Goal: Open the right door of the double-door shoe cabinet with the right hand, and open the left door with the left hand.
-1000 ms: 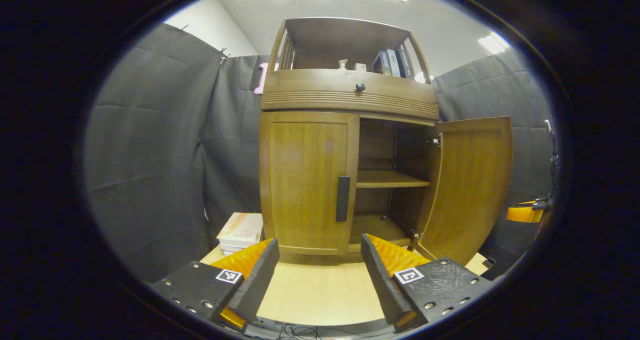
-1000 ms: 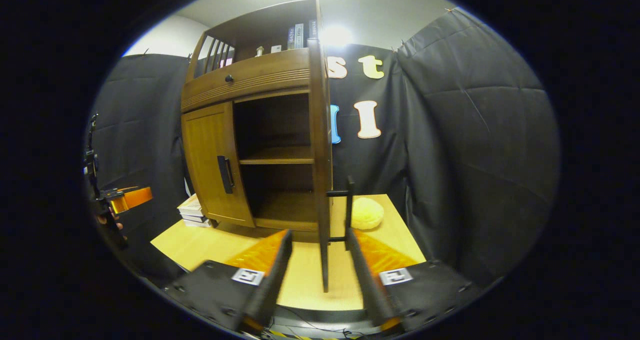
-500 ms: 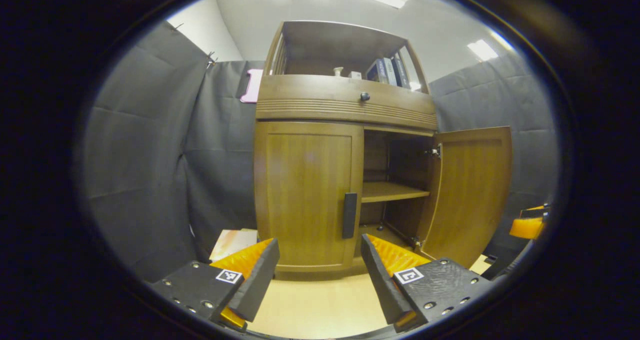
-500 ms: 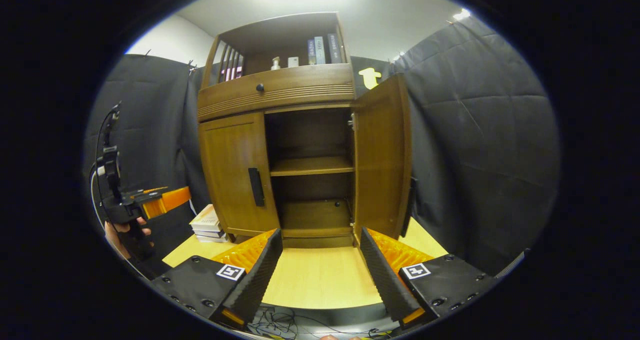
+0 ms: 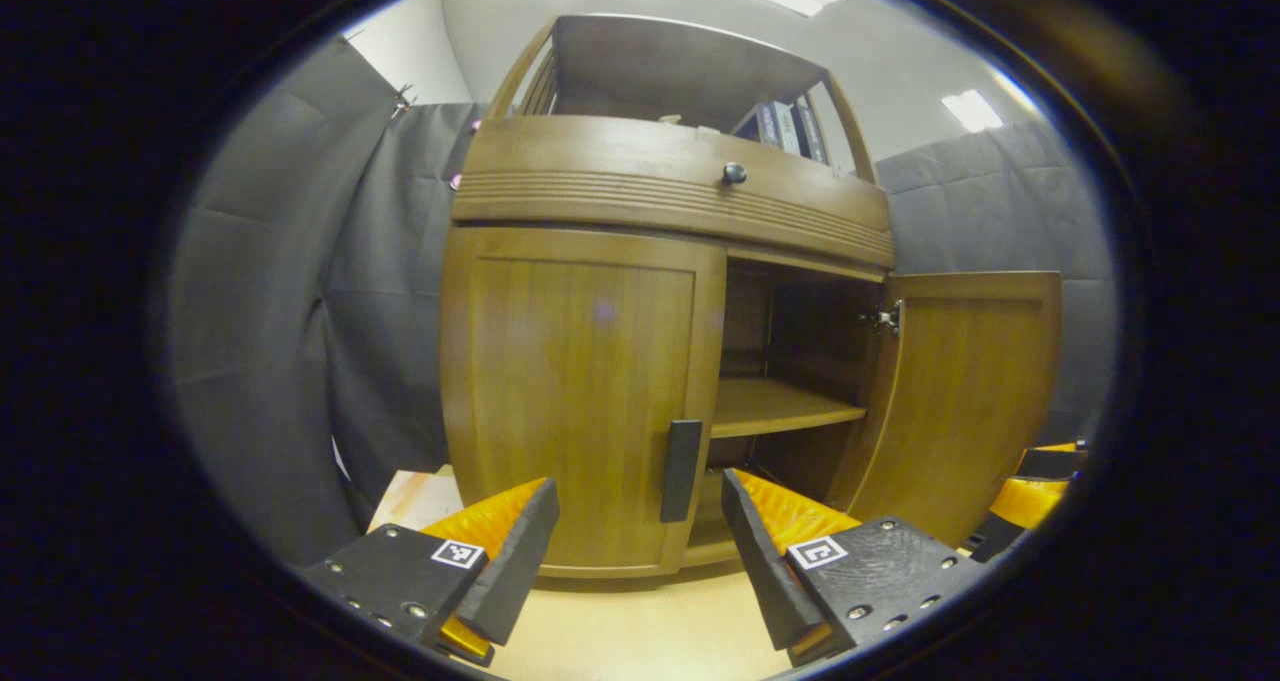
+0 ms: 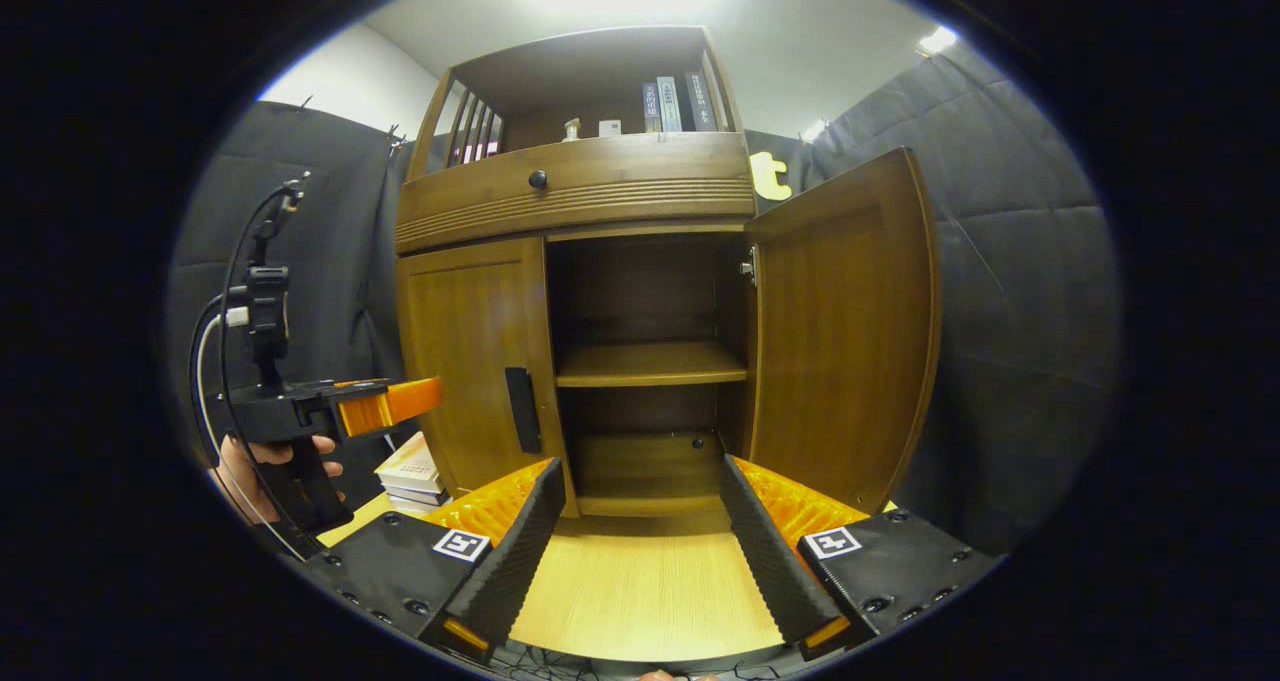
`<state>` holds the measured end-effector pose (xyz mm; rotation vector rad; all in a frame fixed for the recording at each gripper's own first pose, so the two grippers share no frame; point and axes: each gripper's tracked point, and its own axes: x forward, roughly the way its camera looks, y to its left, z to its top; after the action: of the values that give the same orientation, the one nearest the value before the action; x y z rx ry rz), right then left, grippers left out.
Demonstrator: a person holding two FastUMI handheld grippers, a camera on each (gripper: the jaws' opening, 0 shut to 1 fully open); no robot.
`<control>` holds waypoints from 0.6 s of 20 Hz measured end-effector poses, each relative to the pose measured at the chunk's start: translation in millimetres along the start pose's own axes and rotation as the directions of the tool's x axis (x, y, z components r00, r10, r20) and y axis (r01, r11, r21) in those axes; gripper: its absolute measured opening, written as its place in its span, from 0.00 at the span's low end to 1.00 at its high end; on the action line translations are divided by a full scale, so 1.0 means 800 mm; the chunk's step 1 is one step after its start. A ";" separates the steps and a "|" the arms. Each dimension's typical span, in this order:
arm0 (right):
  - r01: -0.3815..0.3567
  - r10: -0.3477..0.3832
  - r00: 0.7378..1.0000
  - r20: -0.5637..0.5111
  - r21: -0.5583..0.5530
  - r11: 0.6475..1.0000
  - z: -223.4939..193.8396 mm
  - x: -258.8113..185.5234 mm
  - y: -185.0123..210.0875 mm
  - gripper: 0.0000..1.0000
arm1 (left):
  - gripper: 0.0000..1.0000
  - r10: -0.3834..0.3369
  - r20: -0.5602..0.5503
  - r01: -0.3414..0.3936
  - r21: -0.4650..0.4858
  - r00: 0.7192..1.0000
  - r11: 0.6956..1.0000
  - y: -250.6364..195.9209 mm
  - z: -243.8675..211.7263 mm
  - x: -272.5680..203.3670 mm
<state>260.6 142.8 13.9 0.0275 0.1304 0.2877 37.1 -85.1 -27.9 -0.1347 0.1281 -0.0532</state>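
Left gripper view: the left gripper (image 5: 636, 521) is released, jaws spread wide and empty, hovering over the pale wood-grain tabletop (image 5: 640, 636) close before the brown wooden double-door shoe cabinet (image 5: 670, 176). The flat panelled left door (image 5: 575, 391) is closed; its dark rectangular bar handle (image 5: 680, 469) sits between the two fingers but farther off, untouched. Right of it, the cabinet's right half stands open, showing one plank shelf (image 5: 785, 406) across the dark interior. The right door (image 5: 965, 391) is swung out wide on a metal hinge (image 5: 884, 318). Above both doors runs a curved, ribbed drawer front with a small round dark knob (image 5: 734, 173).

Right gripper view: at the far left a person's hand (image 6: 262, 458) holds the left gripper, which is near the left door with its fingers apart from the door's handle. Beside the cabinet's left foot, toward the table's left edge, lies a short stack of books (image 6: 410, 469). The right gripper (image 6: 636, 521) is also released, jaws wide, gripping nothing, over the table's near edge and facing the open compartment. The right door is just beyond its right finger; contact cannot be told. On the cabinet's open top shelf stand upright books (image 6: 672, 103).
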 end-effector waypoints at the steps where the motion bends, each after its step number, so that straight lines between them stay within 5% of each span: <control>1: 0.008 -0.008 1.000 0.005 -0.005 1.000 0.001 0.005 -0.004 0.93 | 0.94 0.001 -0.010 -0.001 -0.013 1.000 1.000 -0.002 -0.001 0.001; 2: 0.005 -0.005 1.000 -0.003 0.002 1.000 -0.002 0.008 -0.003 0.98 | 0.94 0.002 -0.018 -0.002 -0.027 1.000 1.000 -0.006 -0.001 0.003; 12: -0.110 0.110 0.993 -0.030 0.007 0.994 -0.009 0.019 0.015 0.93 | 0.92 0.052 -0.100 -0.050 0.015 0.994 0.999 0.000 -0.017 0.014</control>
<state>271.1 158.6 5.8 0.0359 0.1600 0.3979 46.7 -87.6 -42.3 -0.1161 0.2312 -0.0098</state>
